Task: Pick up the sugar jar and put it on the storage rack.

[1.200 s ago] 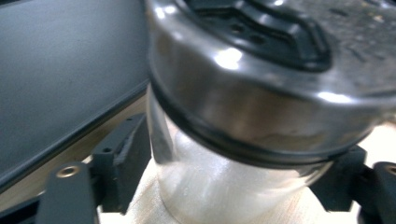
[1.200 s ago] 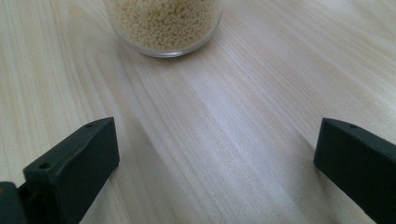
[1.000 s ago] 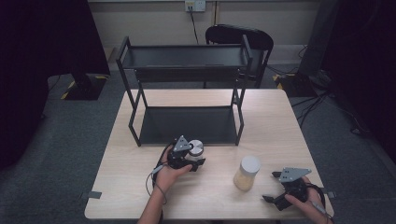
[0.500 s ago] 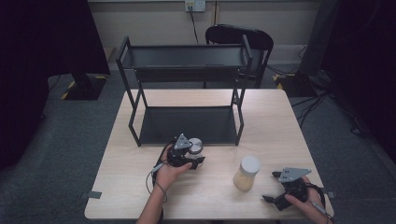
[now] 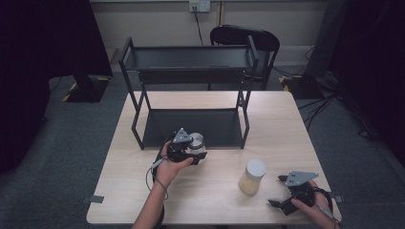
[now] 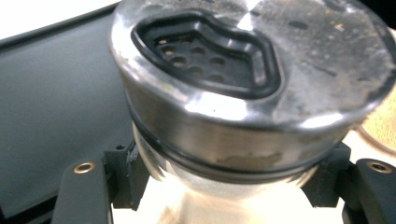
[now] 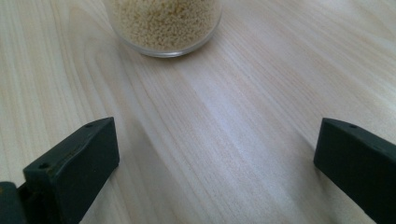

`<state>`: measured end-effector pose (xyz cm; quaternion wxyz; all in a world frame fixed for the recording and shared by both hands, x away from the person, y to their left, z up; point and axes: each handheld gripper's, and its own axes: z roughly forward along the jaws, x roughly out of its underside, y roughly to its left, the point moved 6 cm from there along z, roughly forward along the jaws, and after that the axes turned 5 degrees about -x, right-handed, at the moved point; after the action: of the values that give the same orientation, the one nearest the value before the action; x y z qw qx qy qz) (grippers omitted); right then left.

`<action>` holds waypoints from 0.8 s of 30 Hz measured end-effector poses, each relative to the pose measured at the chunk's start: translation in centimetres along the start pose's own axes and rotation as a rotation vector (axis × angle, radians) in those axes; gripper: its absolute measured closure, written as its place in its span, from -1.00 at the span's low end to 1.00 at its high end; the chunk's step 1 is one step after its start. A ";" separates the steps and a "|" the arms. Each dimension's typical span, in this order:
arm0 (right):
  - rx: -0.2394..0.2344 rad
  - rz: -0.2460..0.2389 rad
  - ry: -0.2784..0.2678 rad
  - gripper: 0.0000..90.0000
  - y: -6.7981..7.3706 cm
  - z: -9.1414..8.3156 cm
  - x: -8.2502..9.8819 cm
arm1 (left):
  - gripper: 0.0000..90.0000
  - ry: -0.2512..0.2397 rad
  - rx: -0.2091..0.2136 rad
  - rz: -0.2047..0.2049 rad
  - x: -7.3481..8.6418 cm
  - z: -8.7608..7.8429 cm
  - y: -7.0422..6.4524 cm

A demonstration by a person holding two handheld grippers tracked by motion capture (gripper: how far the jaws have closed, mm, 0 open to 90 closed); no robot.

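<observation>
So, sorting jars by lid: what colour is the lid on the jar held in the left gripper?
Silver metal with a black perforated inset; the shaker jar's lid shows best in the left gripper view.

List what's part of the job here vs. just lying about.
In the job:
- left gripper, jaws shut on the shaker jar
- black rack, right behind it, the likely destination

Lying about:
- grain jar, standing untouched on the table
- right gripper, jaws open, resting
- chair behind the table

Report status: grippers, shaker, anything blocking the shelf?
Left gripper shut on shaker, in front of shelf. Right gripper open, idle beside jar. Lower shelf looks clear.
</observation>
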<state>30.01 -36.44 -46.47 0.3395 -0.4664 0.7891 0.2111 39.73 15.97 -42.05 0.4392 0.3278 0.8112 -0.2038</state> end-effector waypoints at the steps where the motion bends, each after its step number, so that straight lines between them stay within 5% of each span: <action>1: 0.000 0.000 0.000 -1.00 0.0 0.0 0.0 | -0.34 0.000 -0.005 0.000 -0.2 -0.1 0.1; 24: 0.000 -0.001 0.000 -1.00 0.0 0.0 0.0 | -0.33 -0.013 -0.025 -0.022 -3.7 -2.1 1.8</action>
<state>30.02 -36.44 -46.47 0.3398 -0.4666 0.7889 0.2109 41.30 17.24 -37.94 0.4465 0.3120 0.8143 -0.2006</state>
